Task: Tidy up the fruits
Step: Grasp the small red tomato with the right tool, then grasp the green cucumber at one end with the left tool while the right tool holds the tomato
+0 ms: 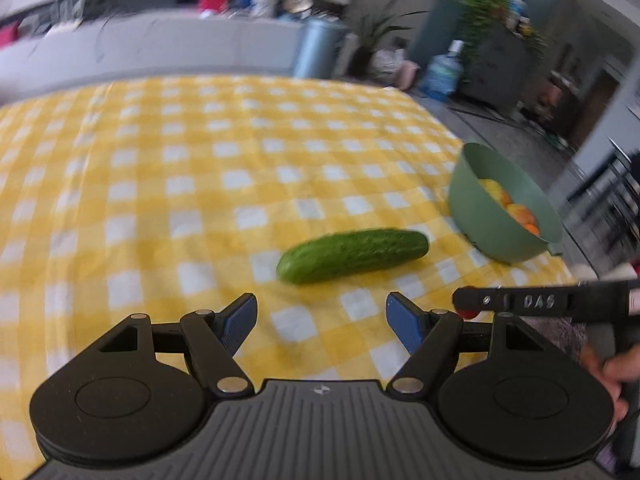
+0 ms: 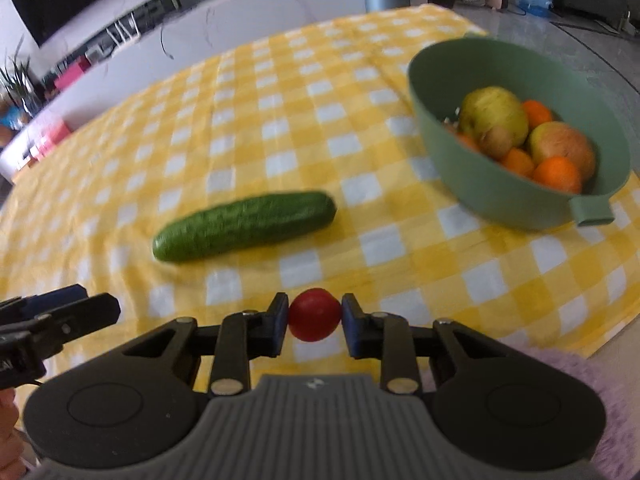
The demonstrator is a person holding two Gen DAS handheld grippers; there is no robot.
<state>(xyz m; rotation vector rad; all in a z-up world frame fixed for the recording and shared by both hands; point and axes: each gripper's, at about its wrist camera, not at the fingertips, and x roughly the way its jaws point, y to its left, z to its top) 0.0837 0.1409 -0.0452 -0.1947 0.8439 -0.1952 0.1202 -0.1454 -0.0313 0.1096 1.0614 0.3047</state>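
A small red tomato (image 2: 314, 314) sits between the blue pads of my right gripper (image 2: 314, 316), which is shut on it low over the yellow checked cloth. A green cucumber (image 2: 244, 226) lies on the cloth just beyond and to the left. The same cucumber (image 1: 353, 254) lies ahead of my left gripper (image 1: 321, 322), which stands open with nothing between its fingers. A green bowl (image 2: 476, 188) at the right holds apples and several oranges. In the left wrist view the bowl (image 1: 476, 220) is at the far right, and a bit of the tomato (image 1: 467, 313) shows under the right gripper's finger (image 1: 540, 302).
The checked cloth (image 1: 200, 184) covers the table and ends near the front right corner (image 2: 592, 344). A person's hand (image 1: 616, 368) holds the right gripper. Beyond the table are a white counter (image 2: 240, 24), plants and water bottles. A fuzzy lilac sleeve (image 2: 560, 368) shows at the lower right.
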